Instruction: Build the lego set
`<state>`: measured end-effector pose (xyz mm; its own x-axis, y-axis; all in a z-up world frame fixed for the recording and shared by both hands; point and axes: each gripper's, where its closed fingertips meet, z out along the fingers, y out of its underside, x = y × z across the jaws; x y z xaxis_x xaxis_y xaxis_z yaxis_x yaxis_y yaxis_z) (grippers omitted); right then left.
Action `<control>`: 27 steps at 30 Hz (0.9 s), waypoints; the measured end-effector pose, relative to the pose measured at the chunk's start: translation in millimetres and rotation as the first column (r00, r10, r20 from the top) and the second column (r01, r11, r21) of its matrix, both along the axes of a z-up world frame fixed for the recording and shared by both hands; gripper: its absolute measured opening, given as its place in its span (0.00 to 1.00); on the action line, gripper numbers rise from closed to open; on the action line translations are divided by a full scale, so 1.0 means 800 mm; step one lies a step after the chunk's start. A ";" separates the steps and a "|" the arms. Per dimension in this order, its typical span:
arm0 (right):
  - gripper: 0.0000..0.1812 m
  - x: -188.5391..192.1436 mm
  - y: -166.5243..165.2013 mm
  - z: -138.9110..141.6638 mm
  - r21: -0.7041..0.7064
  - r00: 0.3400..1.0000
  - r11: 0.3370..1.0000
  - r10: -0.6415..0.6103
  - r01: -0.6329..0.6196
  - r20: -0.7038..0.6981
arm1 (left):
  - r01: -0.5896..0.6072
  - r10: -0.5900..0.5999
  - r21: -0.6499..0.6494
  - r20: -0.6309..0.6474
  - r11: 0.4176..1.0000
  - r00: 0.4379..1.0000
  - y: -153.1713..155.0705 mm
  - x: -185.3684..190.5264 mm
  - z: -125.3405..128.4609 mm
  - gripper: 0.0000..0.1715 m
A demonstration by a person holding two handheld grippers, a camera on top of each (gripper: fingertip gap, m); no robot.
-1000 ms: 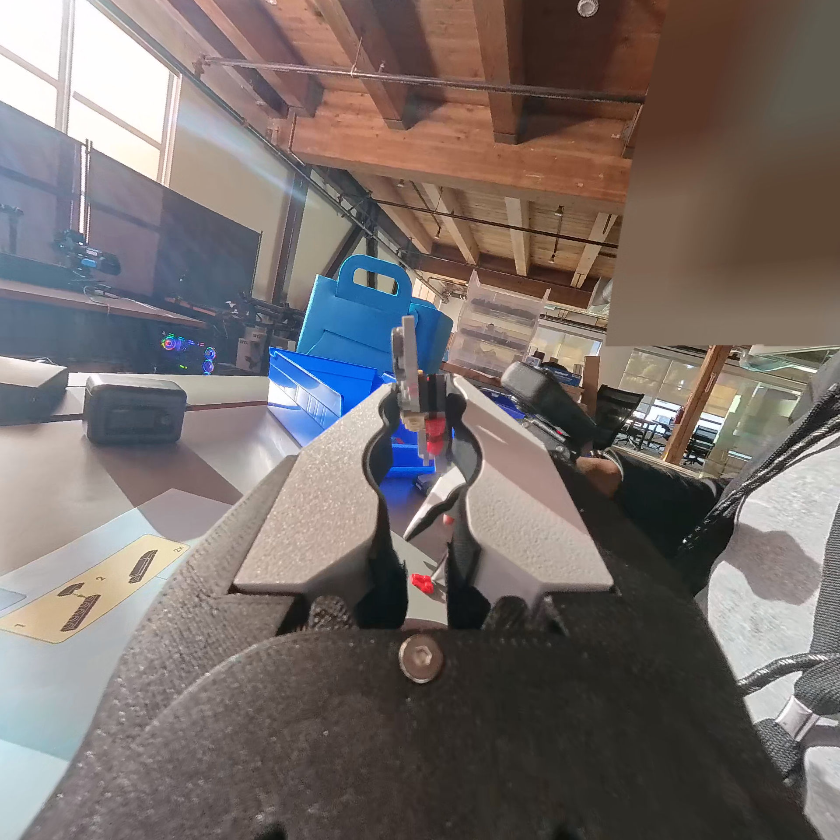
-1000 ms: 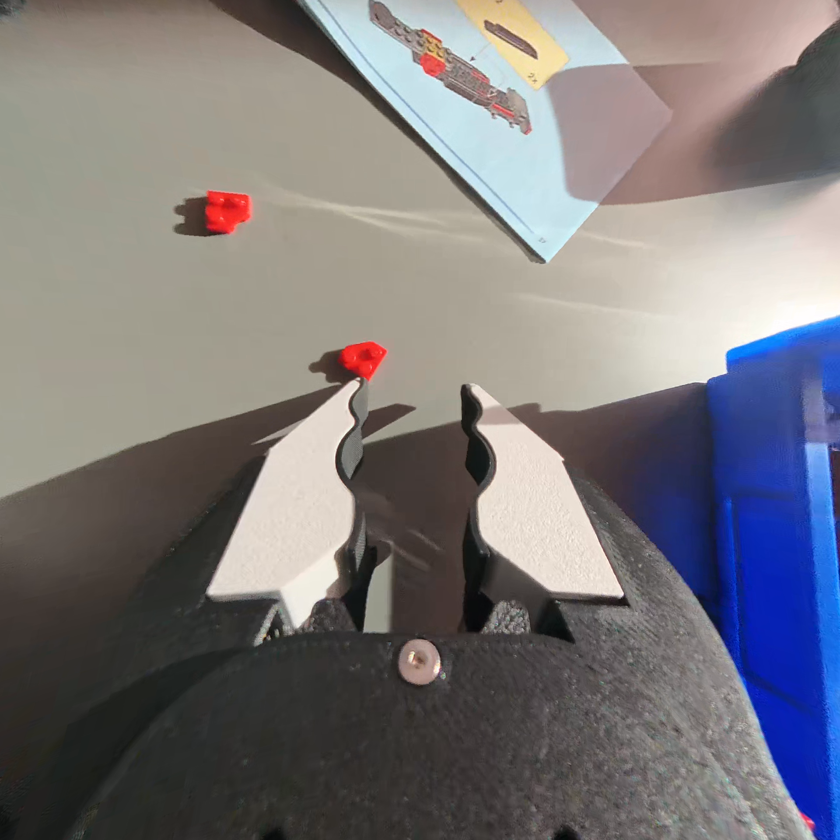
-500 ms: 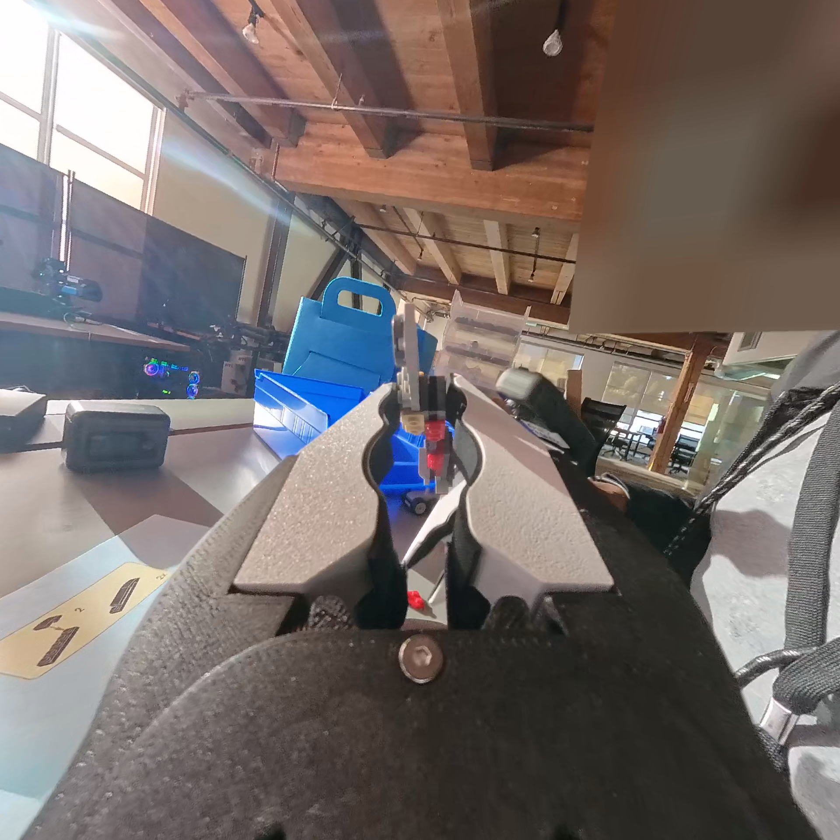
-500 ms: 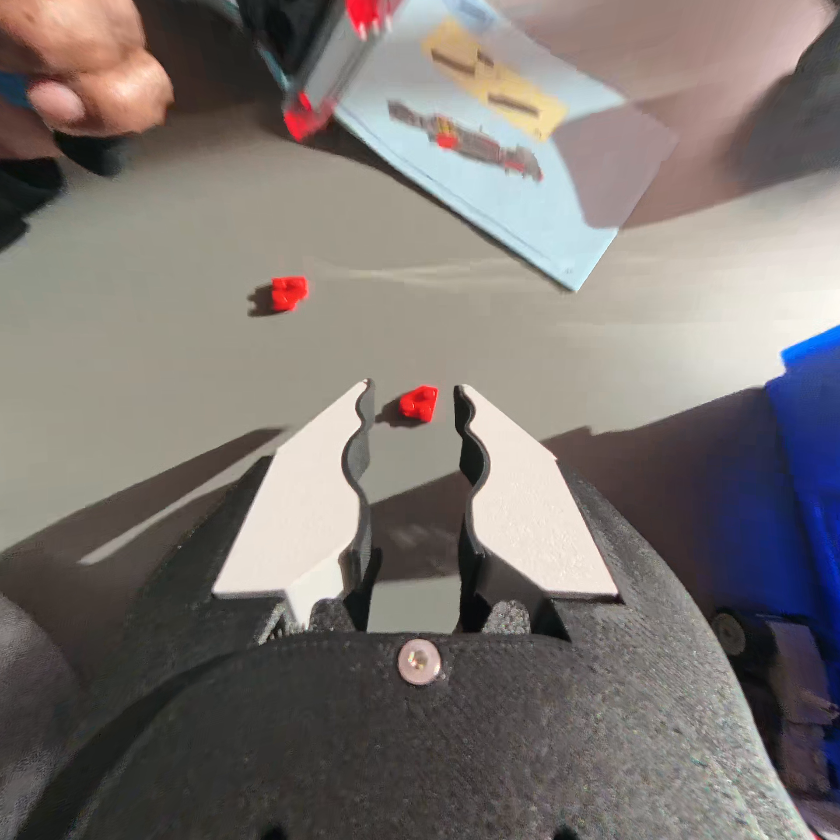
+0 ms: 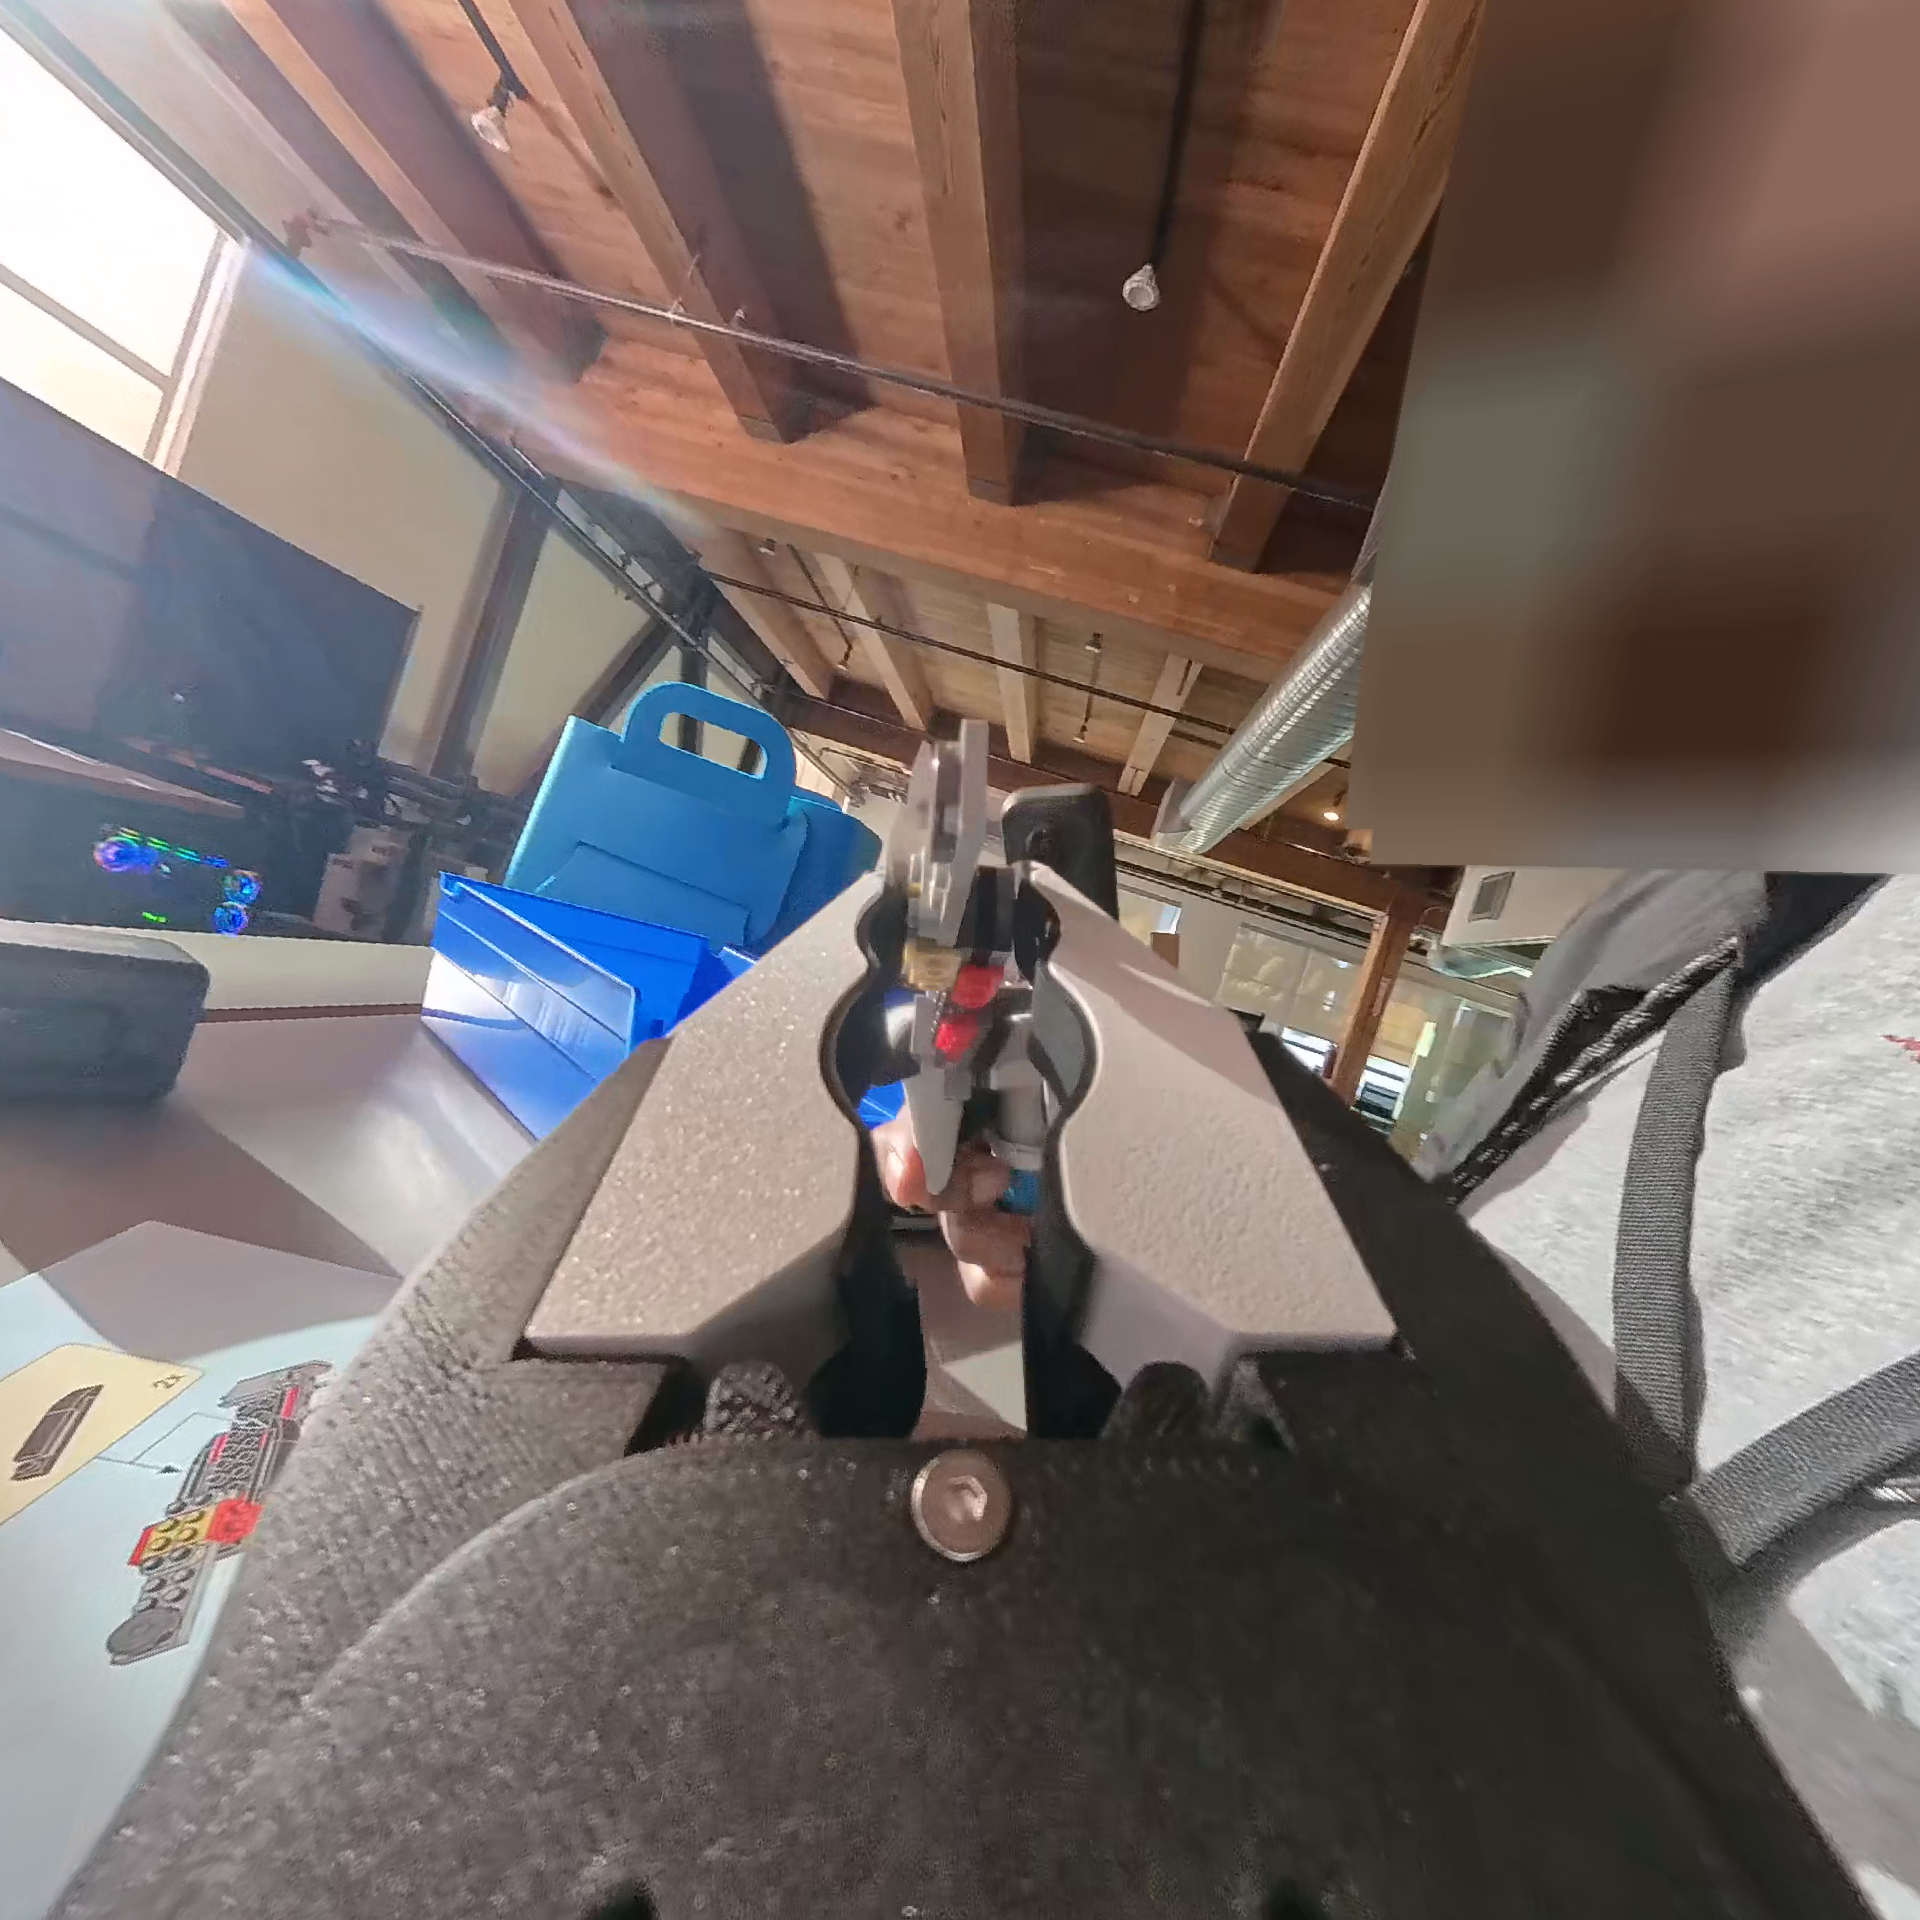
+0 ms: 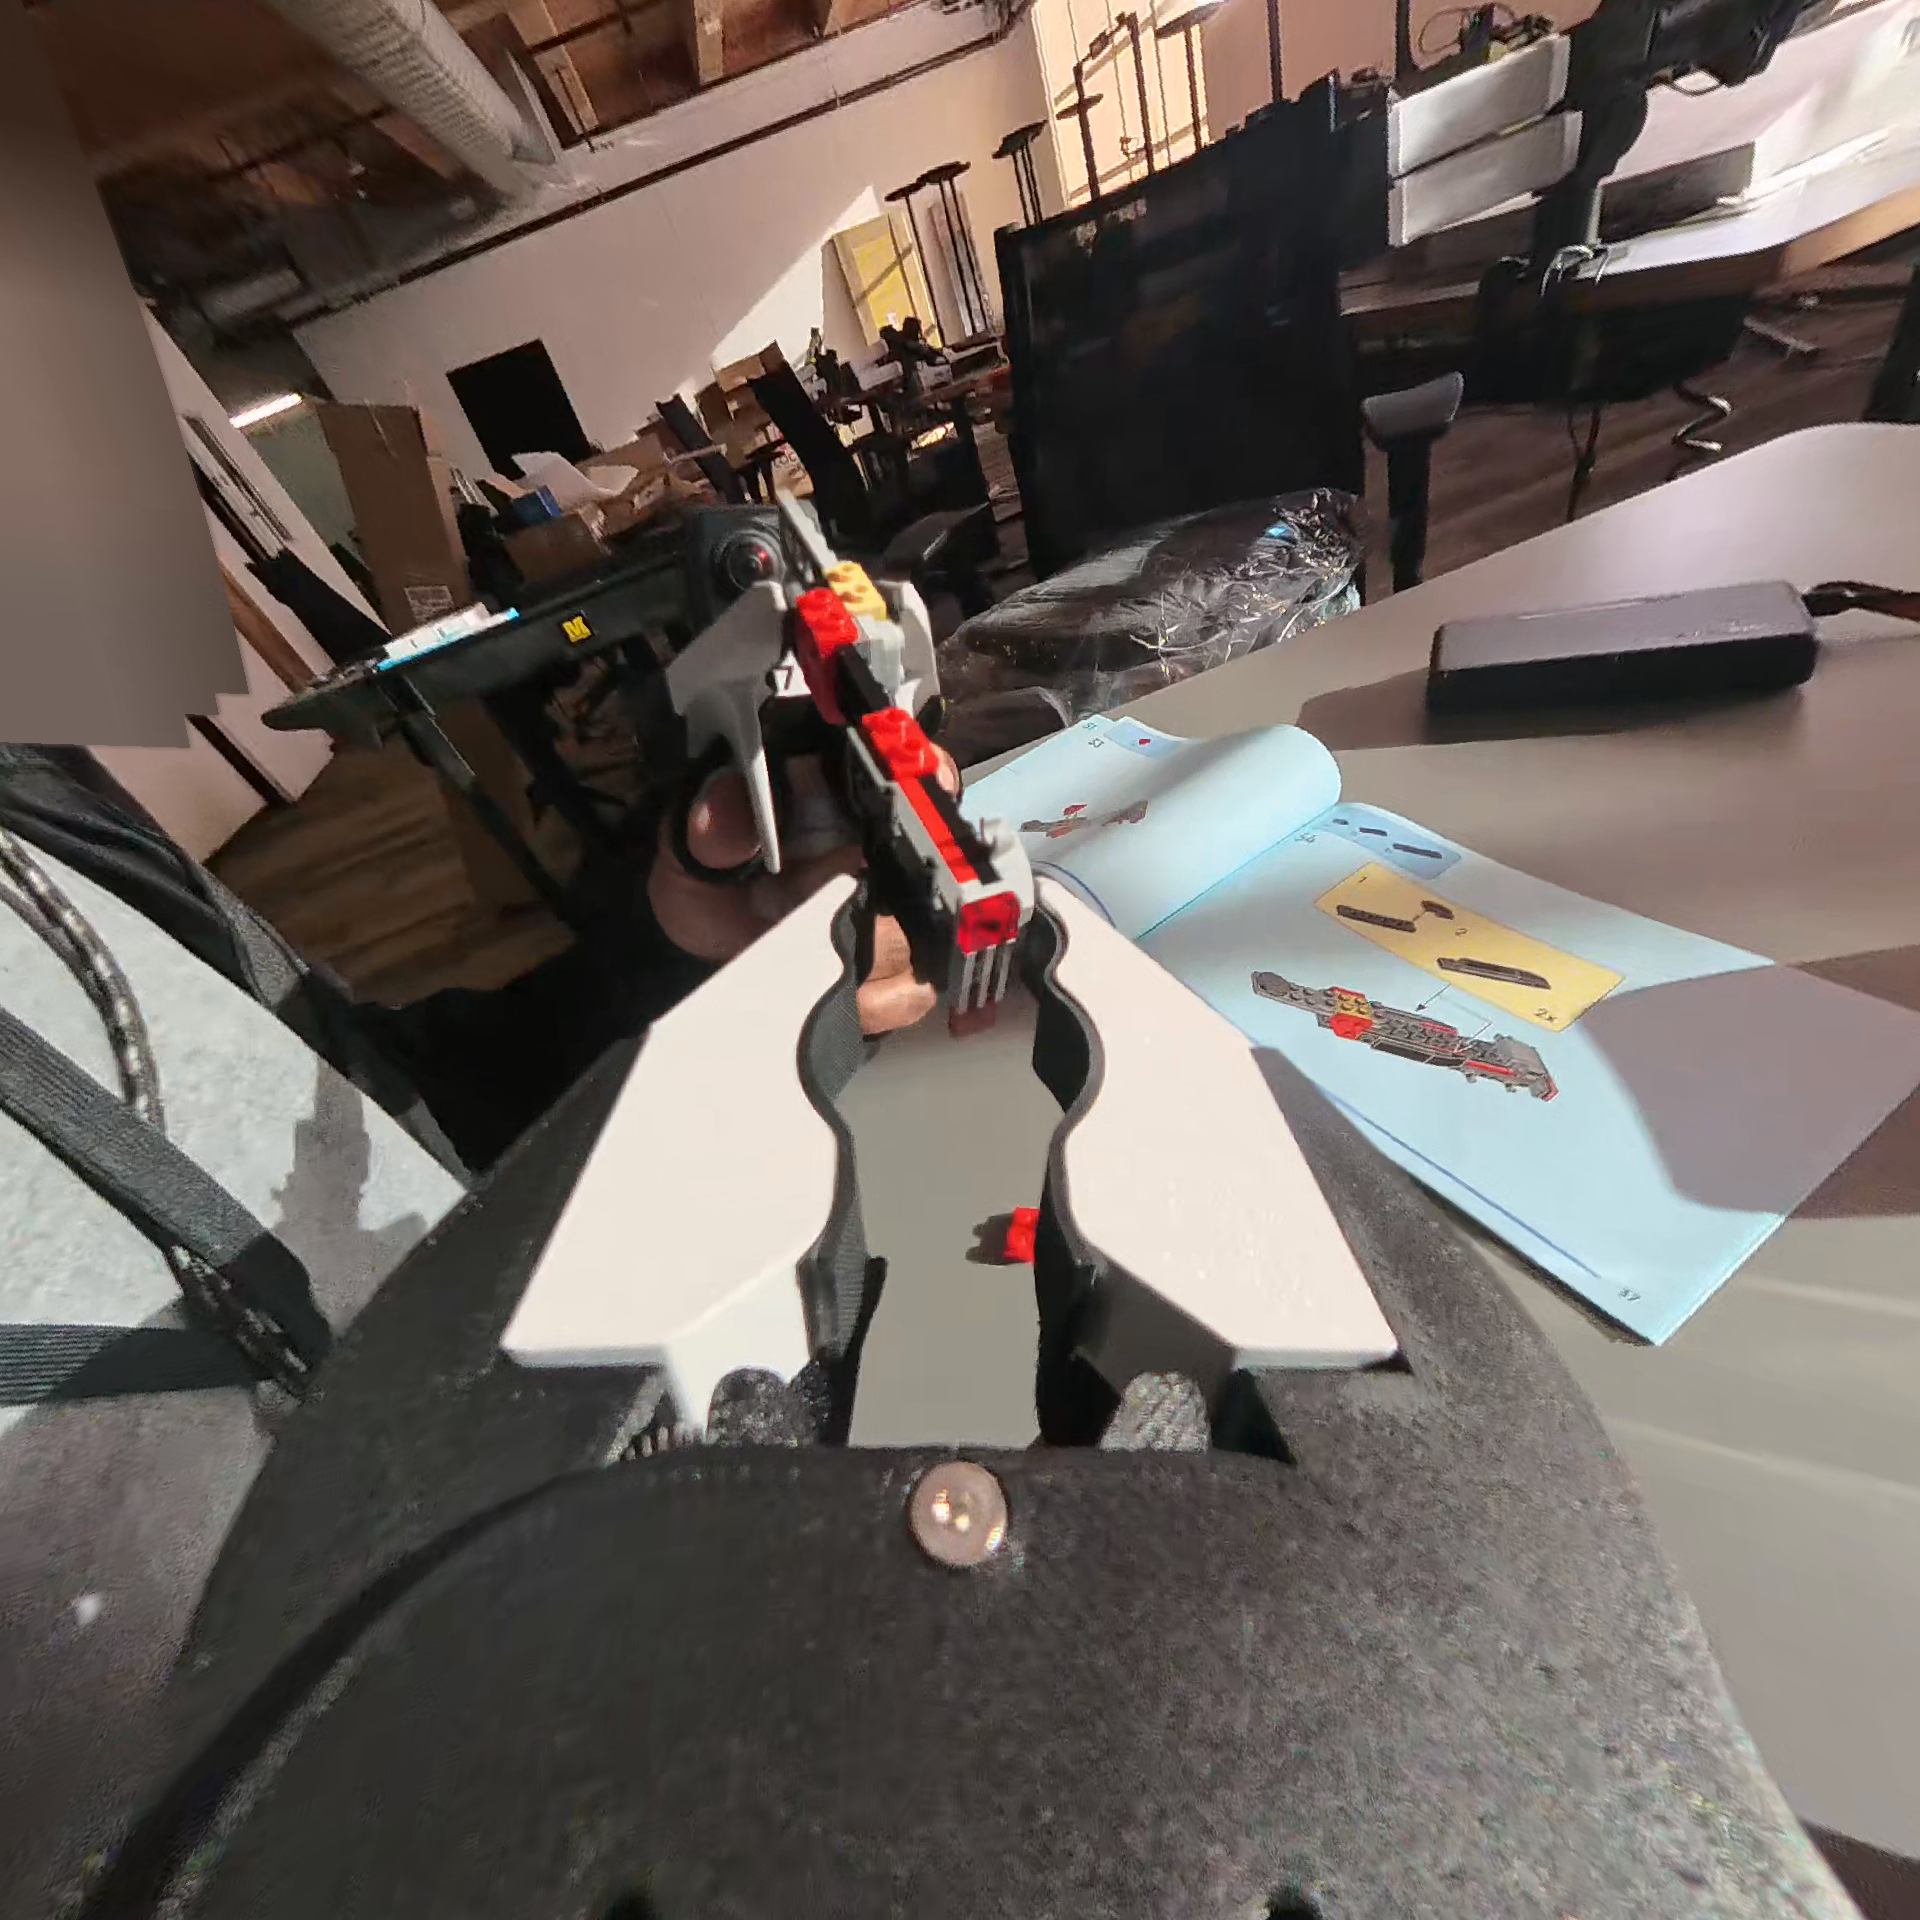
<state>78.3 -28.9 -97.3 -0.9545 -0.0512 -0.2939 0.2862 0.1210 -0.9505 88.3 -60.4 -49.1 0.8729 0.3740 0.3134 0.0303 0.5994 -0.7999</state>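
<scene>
My left gripper [image 5: 951, 935] is shut on a long grey, red and yellow lego model [image 5: 940, 997] and holds it upright above the table. In the right wrist view the left gripper [image 6: 831, 644] shows farther off with the model [image 6: 904, 790] slanting down toward me. My right gripper [image 6: 940, 935] is open, and its tips flank the model's near end, which has a red piece. I cannot tell if they touch it. A small red brick [image 6: 1013, 1236] lies on the grey table [image 6: 1714, 831], seen between my right fingers.
An open light-blue instruction booklet [image 6: 1455, 987] lies on the table right of the grippers; it also shows in the left wrist view [image 5: 104, 1455]. A blue bin [image 5: 540, 997] and a blue bag [image 5: 675, 831] stand behind. A black box [image 6: 1621, 644] lies at the far right. My right fingertips sit around 6 cm from my left ones.
My right gripper rose from the red bricks on the table and swung up to the model's near end, still open. My left gripper kept its hold and tilted up a little.
</scene>
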 end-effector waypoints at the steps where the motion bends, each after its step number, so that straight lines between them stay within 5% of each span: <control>1: 0.16 -0.001 0.002 0.002 0.003 1.000 1.000 0.005 -0.005 -0.026 | 0.013 -0.013 -0.007 -0.003 1.000 1.000 0.002 0.002 0.000 0.12; 12: 0.16 -0.003 0.017 0.019 0.010 0.977 0.999 0.053 -0.052 -0.209 | -0.027 0.024 -0.242 -0.015 0.970 1.000 0.021 0.002 -0.023 0.17; 27: 0.16 -0.004 0.017 0.014 0.057 0.960 0.995 0.093 -0.081 -0.264 | -0.066 0.051 -0.297 -0.058 0.953 0.997 0.025 0.003 -0.026 0.12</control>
